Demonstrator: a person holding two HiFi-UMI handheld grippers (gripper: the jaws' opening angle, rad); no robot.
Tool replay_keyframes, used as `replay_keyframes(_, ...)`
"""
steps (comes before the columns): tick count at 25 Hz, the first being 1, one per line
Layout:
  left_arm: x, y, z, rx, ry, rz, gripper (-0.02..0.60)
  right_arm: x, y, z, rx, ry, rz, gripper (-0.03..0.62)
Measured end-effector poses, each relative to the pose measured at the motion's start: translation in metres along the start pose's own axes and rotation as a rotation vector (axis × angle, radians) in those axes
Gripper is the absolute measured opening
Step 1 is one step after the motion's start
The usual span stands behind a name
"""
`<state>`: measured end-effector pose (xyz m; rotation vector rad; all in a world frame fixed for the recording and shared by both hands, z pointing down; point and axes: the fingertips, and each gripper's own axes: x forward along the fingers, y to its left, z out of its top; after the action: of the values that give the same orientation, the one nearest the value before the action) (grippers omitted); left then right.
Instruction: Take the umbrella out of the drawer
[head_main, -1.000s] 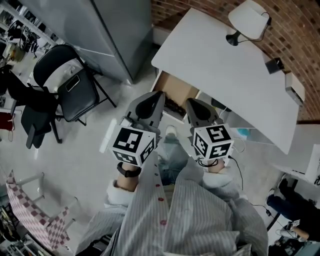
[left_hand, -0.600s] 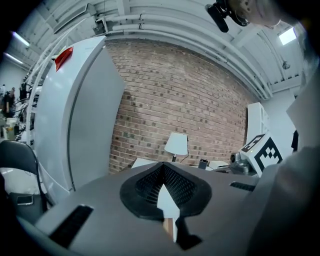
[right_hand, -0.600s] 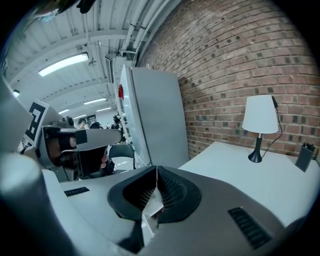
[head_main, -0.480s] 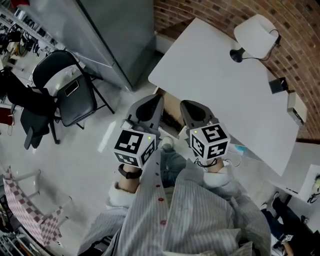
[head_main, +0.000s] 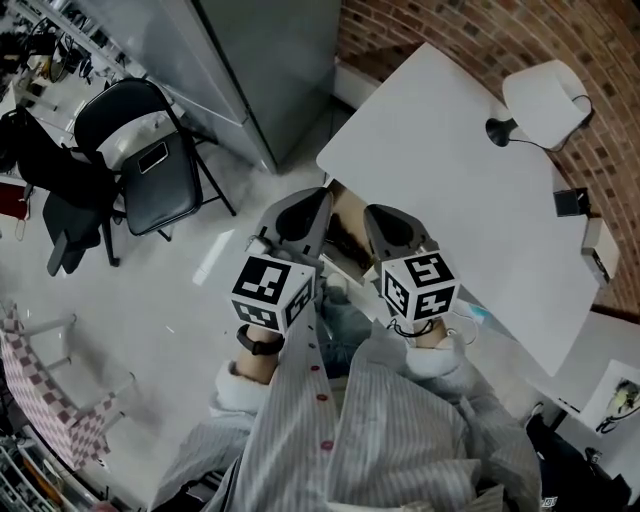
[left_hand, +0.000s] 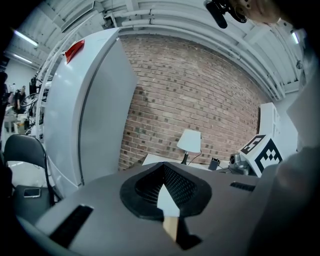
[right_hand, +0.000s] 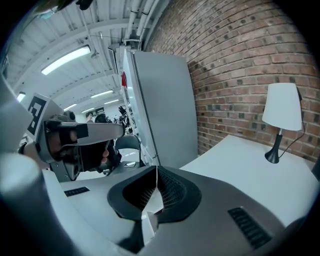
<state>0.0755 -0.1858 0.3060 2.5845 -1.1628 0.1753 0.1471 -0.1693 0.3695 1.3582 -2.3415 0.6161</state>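
A white desk (head_main: 450, 170) stands ahead with a wooden drawer (head_main: 346, 207) pulled open under its near edge. A dark thing (head_main: 345, 241) lies in the drawer, mostly hidden between the grippers; whether it is the umbrella I cannot tell. My left gripper (head_main: 305, 203) hovers at the drawer's left, jaws shut and holding nothing (left_hand: 163, 169). My right gripper (head_main: 386, 220) hovers at the drawer's right, also shut and holding nothing (right_hand: 156, 170). Through the left jaws' slit a strip of desk top and drawer wood shows.
A tall grey cabinet (head_main: 270, 70) stands left of the desk against a brick wall. A white lamp (head_main: 545, 100) and a small black box (head_main: 573, 202) sit on the desk's far side. A black folding chair (head_main: 150, 165) is at the left, a checked cloth (head_main: 50, 390) lower left.
Both grippers have moved together toward the desk and a little lower, jaws still shut. The drawer is now more hidden behind them.
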Motion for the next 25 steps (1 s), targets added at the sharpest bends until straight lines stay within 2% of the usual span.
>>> replay_keyframes(7, 0.0, 0.023, -0.027, -0.035, 0.043, 0.032, 0.009, 0.021, 0.002, -0.023, 0.001, 0.049, -0.005, 0.035)
replay_keyframes(15, 0.003, 0.044, -0.081, -0.059, 0.095, 0.036, 0.009, 0.062, 0.005, -0.061, -0.035, 0.104, -0.023, 0.037)
replay_keyframes(22, 0.0, 0.064, -0.158, -0.128, 0.171, 0.061, 0.009, 0.1, 0.013, -0.125, -0.092, 0.194, -0.011, 0.037)
replay_keyframes(25, 0.005, 0.069, -0.192, -0.153, 0.207, 0.075, 0.009, 0.117, 0.008, -0.155, -0.083, 0.237, -0.01, 0.037)
